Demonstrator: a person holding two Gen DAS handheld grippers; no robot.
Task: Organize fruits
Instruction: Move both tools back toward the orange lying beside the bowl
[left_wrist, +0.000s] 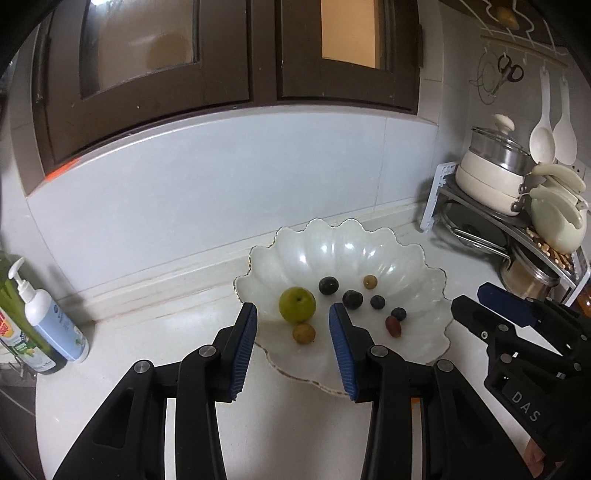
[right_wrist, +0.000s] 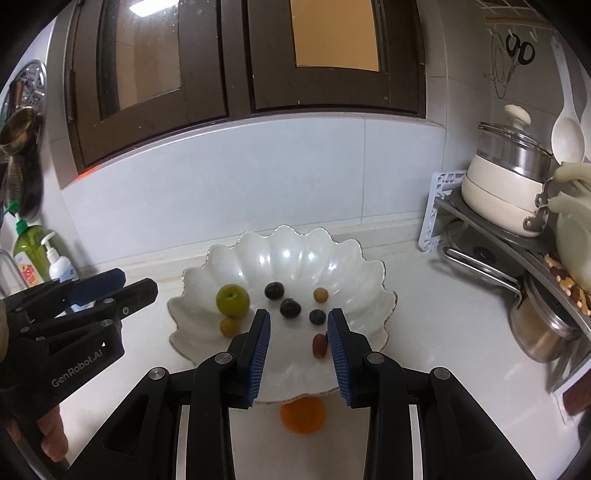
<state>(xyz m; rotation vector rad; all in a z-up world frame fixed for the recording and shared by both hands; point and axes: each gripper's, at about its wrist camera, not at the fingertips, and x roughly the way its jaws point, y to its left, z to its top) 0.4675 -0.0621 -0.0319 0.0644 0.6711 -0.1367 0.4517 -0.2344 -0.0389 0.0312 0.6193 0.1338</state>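
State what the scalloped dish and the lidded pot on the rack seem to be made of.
Scalloped dish: likely glazed ceramic or milky glass, given its glossy white surface with bright highlights and thin gilt rim. Lidded pot: cream enamel-looking body, shiny steel band, clear glass lid.

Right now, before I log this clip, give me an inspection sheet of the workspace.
Surface: white countertop, tiled wall behind.
Job's things: scalloped white dish holding a green fruit, two small tan fruits, four dark round fruits and a reddish oval fruit; an orange fruit lies on the counter outside the dish.
Clutter: soap bottles at left; pot rack at right.
Grippers: left gripper open, empty; right gripper open, empty; both over the dish's near side.
Cables: nothing seen.
Surroundings: dark wall cabinets, hanging scissors and spoons.
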